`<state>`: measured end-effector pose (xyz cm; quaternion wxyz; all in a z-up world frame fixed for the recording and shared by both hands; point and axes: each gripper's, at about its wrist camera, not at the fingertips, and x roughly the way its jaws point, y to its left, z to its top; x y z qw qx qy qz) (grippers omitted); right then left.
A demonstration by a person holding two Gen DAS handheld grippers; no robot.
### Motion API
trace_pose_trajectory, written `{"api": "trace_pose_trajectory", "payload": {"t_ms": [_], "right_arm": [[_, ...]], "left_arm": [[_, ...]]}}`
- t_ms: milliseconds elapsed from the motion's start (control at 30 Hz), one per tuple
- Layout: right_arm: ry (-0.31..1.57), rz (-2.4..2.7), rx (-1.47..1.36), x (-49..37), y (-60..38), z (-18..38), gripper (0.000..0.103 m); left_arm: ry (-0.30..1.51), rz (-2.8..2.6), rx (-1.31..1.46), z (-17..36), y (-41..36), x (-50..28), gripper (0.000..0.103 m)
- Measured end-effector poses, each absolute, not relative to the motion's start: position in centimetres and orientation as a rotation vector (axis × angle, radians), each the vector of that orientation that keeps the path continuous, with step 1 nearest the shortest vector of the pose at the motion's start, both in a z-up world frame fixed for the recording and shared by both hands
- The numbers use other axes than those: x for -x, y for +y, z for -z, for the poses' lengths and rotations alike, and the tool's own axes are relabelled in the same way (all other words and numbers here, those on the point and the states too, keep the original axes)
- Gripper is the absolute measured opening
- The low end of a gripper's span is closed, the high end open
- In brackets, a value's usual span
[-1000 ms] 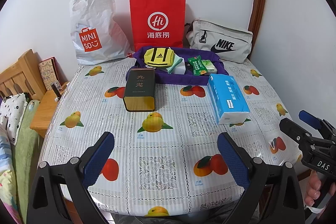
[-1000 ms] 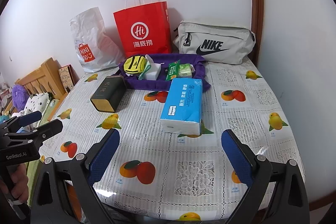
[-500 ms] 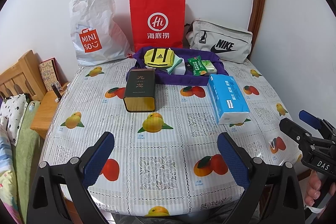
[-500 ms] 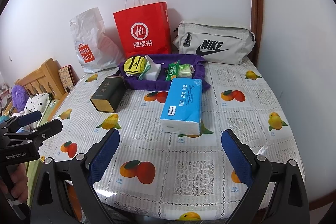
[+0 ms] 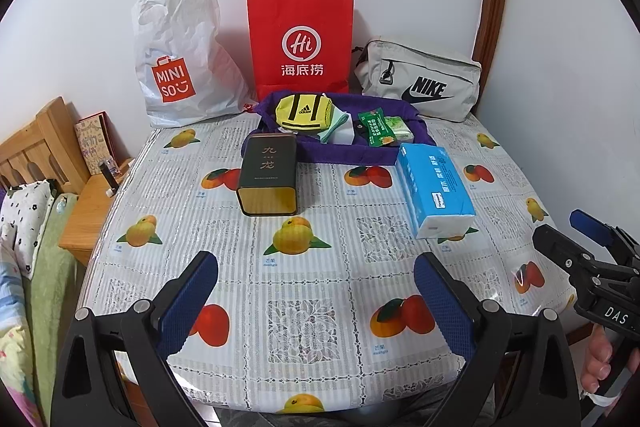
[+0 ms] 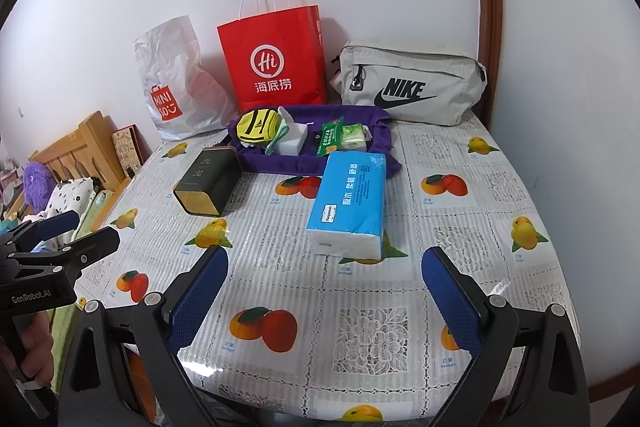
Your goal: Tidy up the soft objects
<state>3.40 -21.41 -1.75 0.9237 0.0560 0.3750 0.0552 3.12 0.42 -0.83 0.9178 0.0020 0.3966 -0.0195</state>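
the left gripper sits at the bottom centre of its own view, blue-padded fingers spread wide and holding nothing, above the near edge of the table with the fruit-print plastic cloth. the right gripper does the same at the bottom of its view — jaws wide apart, empty.

just above the right gripper, centre frame, lies the blue plastic-wrapped pack of tissues, flat on the cloth. up and left of it is the dark rectangular tin with gold characters, on its side. behind both, mid-frame, the purple fabric bag lies open, holding a yellow adidas pouch, a white block and a green packet of wipes.

along the wall in the upper half stand a white crinkled miniso plastic bag, a red paper shopping bag with white handles and, at upper right, a grey nike waist bag — all apart from the grippers.
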Motion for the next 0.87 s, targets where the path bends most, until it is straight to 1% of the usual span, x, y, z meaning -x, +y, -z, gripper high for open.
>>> {"api": "trace_pose_trajectory", "payload": {"t_ms": [867], "right_arm": [[0.77, -0.12, -0.103, -3.64, -21.23, 1.87, 0.097]], "left_arm": [[0.802, 0.04, -0.019, 0.26, 0.77, -3.05, 0.099]]}}
